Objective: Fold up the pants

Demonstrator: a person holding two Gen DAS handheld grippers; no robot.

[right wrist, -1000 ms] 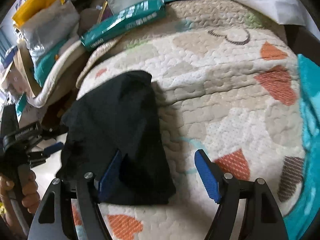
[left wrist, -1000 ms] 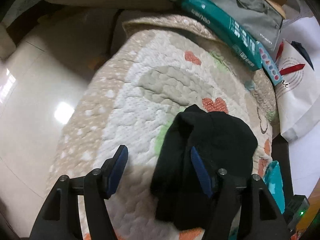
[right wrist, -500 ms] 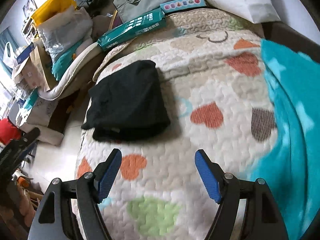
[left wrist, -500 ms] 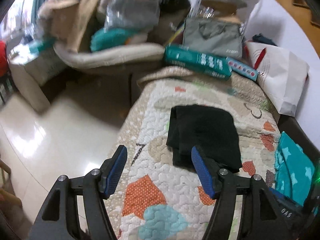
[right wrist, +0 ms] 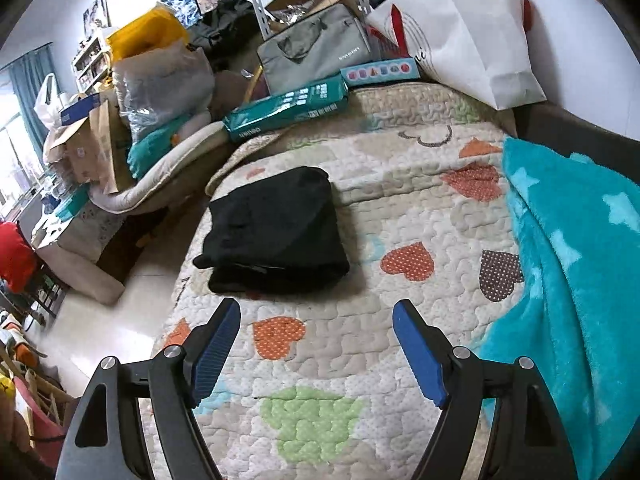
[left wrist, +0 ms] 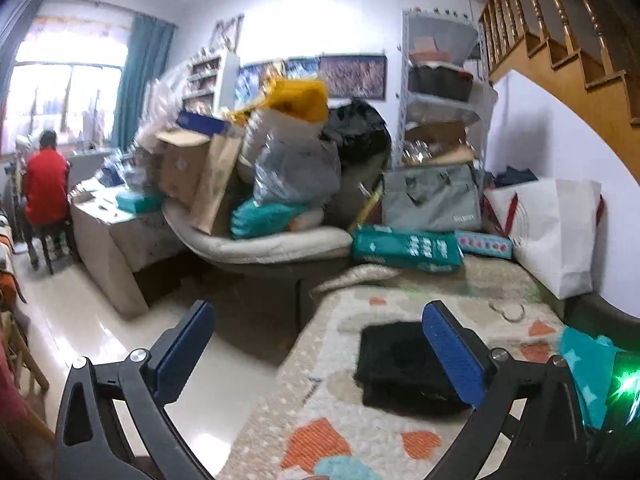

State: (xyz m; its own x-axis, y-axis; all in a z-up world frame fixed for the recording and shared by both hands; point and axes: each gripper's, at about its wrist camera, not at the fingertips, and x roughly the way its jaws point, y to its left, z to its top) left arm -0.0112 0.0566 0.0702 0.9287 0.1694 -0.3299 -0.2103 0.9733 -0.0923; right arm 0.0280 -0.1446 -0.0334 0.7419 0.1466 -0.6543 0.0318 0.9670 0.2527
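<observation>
Although the pants (right wrist: 276, 232) are already folded into a compact black stack, the lower layer is seen to stick out a little at the front corner, toward the floor side of the quilt (right wrist: 400, 208). The stack is placed near the quilt's edge, so it could probably be pushed over that edge if it is touched carelessly. The top layer could also be dragged open if one finger catches the loose corner, and the fold would then be lost. The task is judged to be almost or fully finished.

The right gripper (right wrist: 316, 344) is held above the quilt with its jaws wide apart and nothing between them; the pants are seen ahead of it, a little toward its left finger, and are not touched. The left gripper (left wrist: 316, 348) is also held with jaws spread and empty, and it is raised high. In its view the pants (left wrist: 400, 364) are lying below, partly hidden behind the right finger.

A turquoise blanket (right wrist: 568, 264) is lying well apart from the pants.
</observation>
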